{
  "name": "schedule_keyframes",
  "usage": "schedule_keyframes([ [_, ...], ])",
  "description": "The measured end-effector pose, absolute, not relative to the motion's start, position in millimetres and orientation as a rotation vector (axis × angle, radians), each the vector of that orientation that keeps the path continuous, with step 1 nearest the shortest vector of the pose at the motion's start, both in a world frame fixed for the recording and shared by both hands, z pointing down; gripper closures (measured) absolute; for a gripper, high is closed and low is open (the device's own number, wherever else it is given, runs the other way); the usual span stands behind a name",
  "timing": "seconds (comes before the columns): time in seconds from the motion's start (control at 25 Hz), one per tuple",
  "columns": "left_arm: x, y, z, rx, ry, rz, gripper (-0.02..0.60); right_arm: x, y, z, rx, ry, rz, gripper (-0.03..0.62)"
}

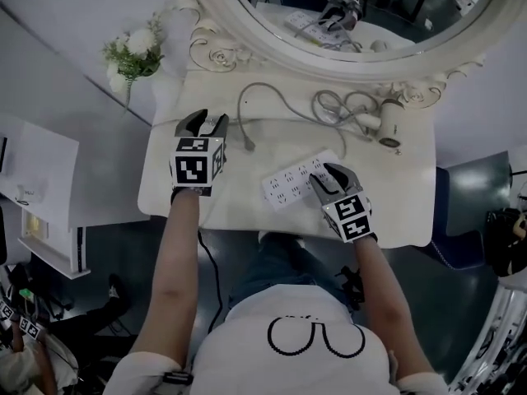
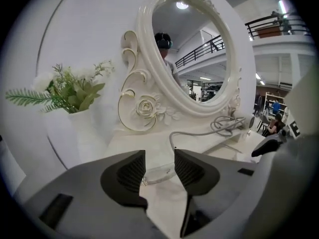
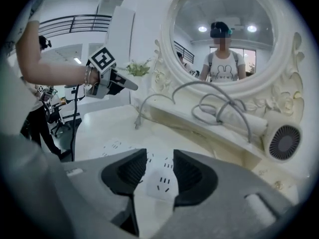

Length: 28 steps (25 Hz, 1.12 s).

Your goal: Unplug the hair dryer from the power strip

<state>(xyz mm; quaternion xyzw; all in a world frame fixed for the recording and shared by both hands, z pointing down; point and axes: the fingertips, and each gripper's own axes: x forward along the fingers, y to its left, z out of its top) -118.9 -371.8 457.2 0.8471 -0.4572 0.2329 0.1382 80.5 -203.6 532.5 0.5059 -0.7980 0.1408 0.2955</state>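
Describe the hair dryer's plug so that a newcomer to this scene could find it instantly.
Start at the white dressing table under the oval mirror. A grey cord leaves the hair dryer, arches left and drops to the tabletop. The plug is its loose end, lying between the left tongs and the white power strip: small, grey, plugged into nothing.

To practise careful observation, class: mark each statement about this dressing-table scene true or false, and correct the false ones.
1. The plug sits in the power strip. False: it lies on the table, apart from the strip.
2. The right claw is open above the power strip. True.
3. The left claw grips the cord. False: it is open, gripping nothing.
4. The hair dryer lies beside the mirror. True.
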Motion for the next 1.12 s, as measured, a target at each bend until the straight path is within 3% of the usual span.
schedule_keyframes([
  [0.52, -103, -258, 381, 2.668, -1.374, 0.333, 0.403, 111, -156, 382, 1.811, -2.24, 0.135, 0.433],
  [0.68, -99, -226, 350, 2.748, -1.416, 0.205, 0.403, 110, -141, 341, 1.845, -2.246, -0.03, 0.476],
  [0.84, -99, -208, 323, 2.806, -1.448, 0.105, 0.403, 114, -129, 303, 1.909, -2.23, -0.17, 0.587],
  [1.04, -94, -200, 295, 2.871, -1.478, 0.06, 0.405, 119, -120, 279, 1.9, -2.177, -0.255, 0.595],
  [1.08, -93, -198, 292, 2.871, -1.481, 0.053, 0.446, 120, -119, 276, 1.904, -2.174, -0.261, 0.595],
  [1.12, -92, -196, 290, 2.868, -1.477, 0.039, 0.584, 121, -118, 273, 1.91, -2.175, -0.266, 0.595],
])
